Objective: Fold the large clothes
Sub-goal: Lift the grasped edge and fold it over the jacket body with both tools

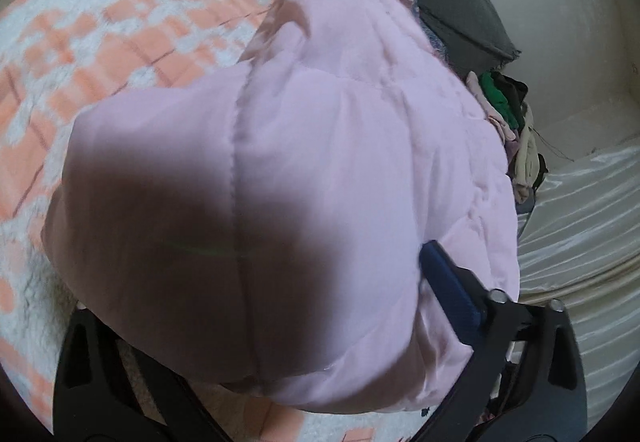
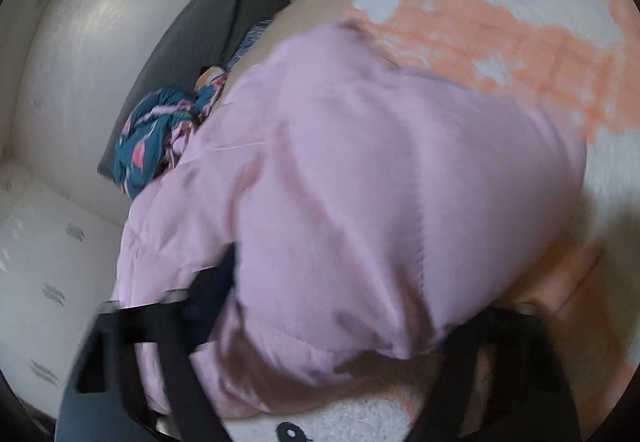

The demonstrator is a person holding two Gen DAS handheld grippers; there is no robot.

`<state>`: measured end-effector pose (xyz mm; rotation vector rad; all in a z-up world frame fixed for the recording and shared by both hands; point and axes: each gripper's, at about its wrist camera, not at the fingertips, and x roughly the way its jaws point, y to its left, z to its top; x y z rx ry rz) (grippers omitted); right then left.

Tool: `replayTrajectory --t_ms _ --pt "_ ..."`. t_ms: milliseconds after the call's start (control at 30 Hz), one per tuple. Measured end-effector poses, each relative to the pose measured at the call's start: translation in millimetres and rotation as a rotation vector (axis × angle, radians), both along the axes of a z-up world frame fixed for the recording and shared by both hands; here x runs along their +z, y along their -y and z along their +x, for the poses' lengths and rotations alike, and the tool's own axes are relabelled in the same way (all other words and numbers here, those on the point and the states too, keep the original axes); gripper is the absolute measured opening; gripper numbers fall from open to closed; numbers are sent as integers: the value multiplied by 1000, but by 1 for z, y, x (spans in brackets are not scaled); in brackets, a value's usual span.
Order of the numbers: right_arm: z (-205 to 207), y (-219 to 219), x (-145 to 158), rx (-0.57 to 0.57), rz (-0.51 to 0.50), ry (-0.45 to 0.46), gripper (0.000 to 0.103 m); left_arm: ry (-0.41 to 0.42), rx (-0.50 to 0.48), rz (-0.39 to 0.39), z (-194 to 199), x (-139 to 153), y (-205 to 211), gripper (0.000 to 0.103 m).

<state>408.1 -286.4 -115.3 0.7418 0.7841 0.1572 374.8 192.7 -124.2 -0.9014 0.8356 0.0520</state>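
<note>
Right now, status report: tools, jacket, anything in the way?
Both tools astride the pink jacket, grip unclear. Jacket bunched on the orange blanket. Loose clothes beside it, nothing blocking.

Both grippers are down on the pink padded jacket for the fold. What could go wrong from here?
1. The pink jacket is puffy and slick-looking; it bulges over both grippers, so a shallow bite may slip off.
2. One left finger is visible and the other is buried under fabric, so the grip is hard to verify.
3. The loose blue patterned garment touches the jacket's edge and might get dragged along.
</note>
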Motion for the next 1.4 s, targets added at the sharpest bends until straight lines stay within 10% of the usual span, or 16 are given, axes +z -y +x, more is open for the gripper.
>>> replayTrajectory --t_ms 67,233,500,1400 --pt "-3 -11 13 51 -101 44 44 26 -31 89 -2 17 11 50" --pt "-12 -28 41 126 -290 89 35 45 -124 303 -11 52 34 28" --pt "-58 -46 94 221 -491 198 32 106 -179 453 -57 96 55 25" --pt "-225 -10 84 205 -449 158 32 115 -280 511 -183 99 77 26"
